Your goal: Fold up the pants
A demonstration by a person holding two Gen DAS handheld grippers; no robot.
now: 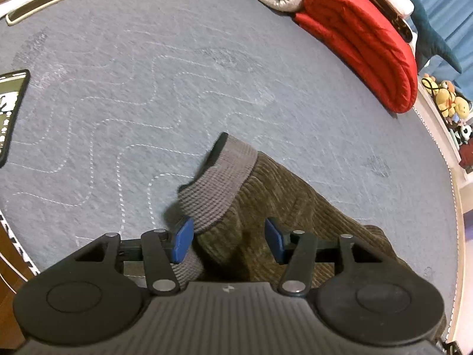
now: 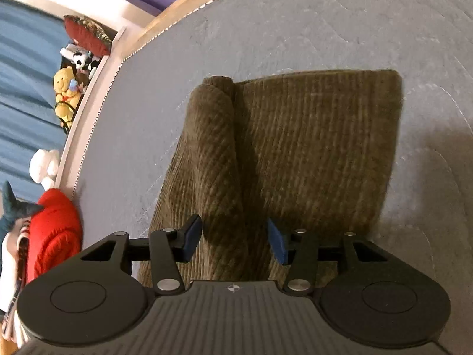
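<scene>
— Where are the pants point(image 2: 295, 153)?
— On the bed point(image 1: 147, 88), partly folded. The left gripper point(image 1: 229, 244) and right gripper point(image 2: 235, 242) both gape, holding nothing.
— What next?
— I'd pinch the edges evenly and fold flat.

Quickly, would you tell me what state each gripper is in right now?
Left gripper: open, over the pants, gripping nothing.
Right gripper: open, over the pants, gripping nothing.

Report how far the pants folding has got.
Done: the corduroy pants already lie doubled into a compact stack on the grey bedspread. In hand: nothing; the left gripper and right gripper are open over the fabric. Left: the ribbed waistband sticks out unevenly and probably needs tucking.
</scene>
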